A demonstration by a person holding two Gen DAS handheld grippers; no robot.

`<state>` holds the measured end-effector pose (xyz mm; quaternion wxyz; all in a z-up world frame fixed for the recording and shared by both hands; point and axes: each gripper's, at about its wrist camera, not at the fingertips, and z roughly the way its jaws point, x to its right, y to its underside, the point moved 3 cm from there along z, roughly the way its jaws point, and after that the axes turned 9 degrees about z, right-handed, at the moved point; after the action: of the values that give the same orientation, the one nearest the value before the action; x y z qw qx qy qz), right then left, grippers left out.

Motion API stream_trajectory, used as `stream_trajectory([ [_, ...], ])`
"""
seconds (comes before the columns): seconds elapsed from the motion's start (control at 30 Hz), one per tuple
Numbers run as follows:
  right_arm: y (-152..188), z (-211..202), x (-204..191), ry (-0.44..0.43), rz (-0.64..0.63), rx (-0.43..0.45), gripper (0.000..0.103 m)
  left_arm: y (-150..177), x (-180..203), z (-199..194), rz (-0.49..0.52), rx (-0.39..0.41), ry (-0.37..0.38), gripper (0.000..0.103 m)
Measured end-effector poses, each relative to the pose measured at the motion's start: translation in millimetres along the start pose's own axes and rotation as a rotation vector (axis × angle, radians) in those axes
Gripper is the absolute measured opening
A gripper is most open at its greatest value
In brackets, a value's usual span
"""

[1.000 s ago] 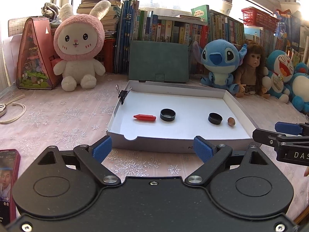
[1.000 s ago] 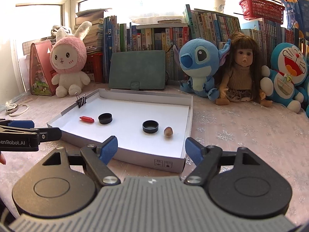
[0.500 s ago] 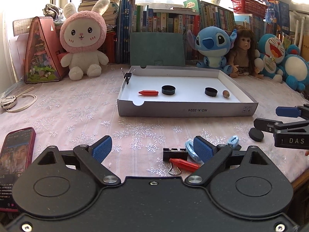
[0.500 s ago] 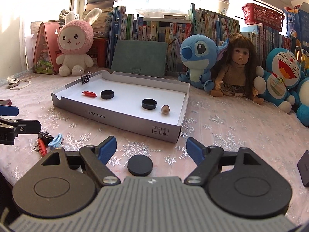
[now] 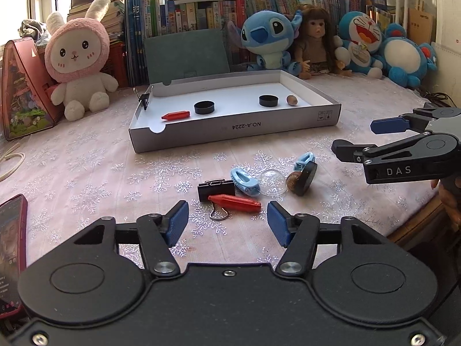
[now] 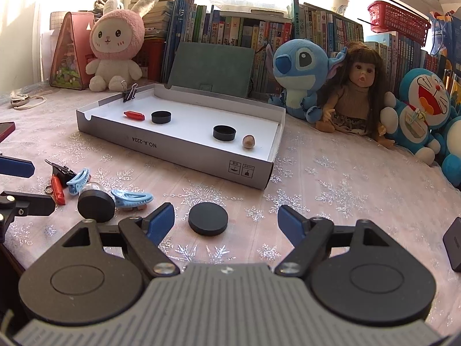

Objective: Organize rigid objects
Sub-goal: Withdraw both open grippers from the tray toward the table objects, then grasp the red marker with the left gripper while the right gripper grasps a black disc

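A white cardboard tray (image 5: 305,121) (image 6: 201,155) holds a red crayon (image 5: 175,115), two black caps (image 5: 204,107) (image 5: 268,100) and a nut (image 5: 291,100). In front of it lies a pile: a red crayon (image 5: 234,201), a black binder clip (image 5: 216,189), two blue hair clips (image 5: 245,183), a clear dome (image 5: 272,183), a walnut (image 5: 292,183) and a black disc on edge (image 5: 305,177). My left gripper (image 5: 227,223) is open, just short of the crayon. My right gripper (image 6: 226,220) is open around a flat black disc (image 6: 208,218).
A phone (image 5: 11,248) lies at the left edge. Plush toys (image 5: 77,54) (image 5: 268,40), a doll (image 5: 314,43), a green case (image 5: 185,52) and books stand behind the tray. A dark object (image 6: 453,242) lies at the right; the table's front edge runs close by.
Both grippers have pulled back from the tray and dropped toward the tablecloth. The pile and the flat black disc came into view and now sit close in front of the fingers.
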<state>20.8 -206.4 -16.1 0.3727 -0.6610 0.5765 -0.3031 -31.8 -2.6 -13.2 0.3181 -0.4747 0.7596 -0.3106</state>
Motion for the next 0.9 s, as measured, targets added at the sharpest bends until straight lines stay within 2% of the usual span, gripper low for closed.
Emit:
stream_trajectory([
  [0.13,1.3,4.0,-1.6,0.036,-0.019,-0.023,0.074,-0.5,-0.5,8.6,-0.013,-0.017,0.023,0.05],
  [0.67,0.5,9.7,1.4,0.009,0.037,-0.042,0.059,-4.2,-1.1,21.5,-0.007,-0.001,-0.03,0.05],
  [0.9,1.1,11.0,1.3,-0.008,0.068,-0.048,0.048,-4.7,0.1,21.4,-0.016,0.002,-0.032,0.043],
])
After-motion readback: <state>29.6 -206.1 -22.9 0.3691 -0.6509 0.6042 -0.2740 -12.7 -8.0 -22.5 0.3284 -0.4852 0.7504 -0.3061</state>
